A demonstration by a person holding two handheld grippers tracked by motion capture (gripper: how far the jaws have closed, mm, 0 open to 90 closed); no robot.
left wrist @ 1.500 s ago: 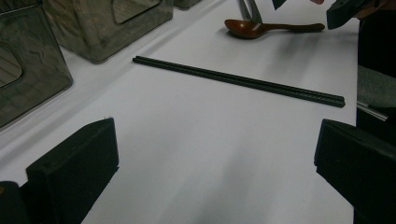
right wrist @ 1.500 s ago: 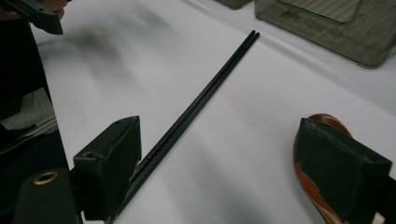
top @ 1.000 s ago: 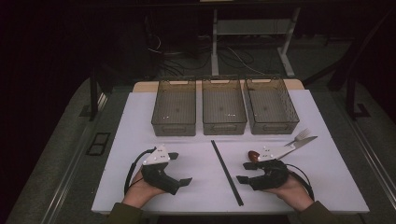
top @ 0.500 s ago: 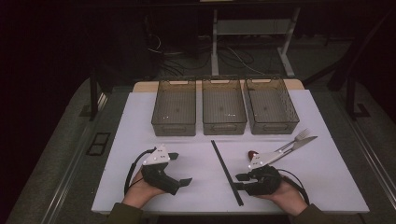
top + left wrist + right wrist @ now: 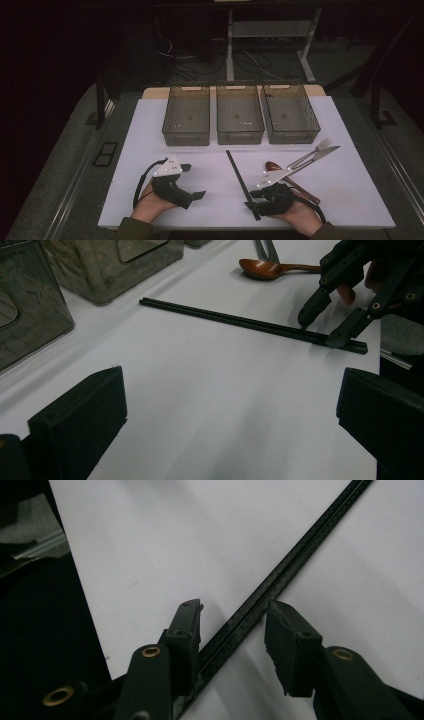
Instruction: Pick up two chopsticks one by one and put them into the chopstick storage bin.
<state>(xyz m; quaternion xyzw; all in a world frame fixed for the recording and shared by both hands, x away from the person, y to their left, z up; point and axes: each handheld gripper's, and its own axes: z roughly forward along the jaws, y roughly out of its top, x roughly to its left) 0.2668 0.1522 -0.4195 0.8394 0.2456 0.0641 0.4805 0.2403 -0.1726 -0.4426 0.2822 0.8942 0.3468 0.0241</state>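
Right gripper [image 5: 232, 622] astride chopsticks [image 5: 280, 575] — jaws apart

I see the pair of black chopsticks [image 5: 240, 180] lying flat on the white table, side by side and touching along their length — they read almost as one dark strip. They run from near the middle of the table, just short of the bins at the far edge, down toward the near edge, slanting slightly to the right. Each stick is thin, straight and matte (squared in profile, from what my right gripper view [image 5: 280, 575] shows). Their near end lies close to the table's near edge.
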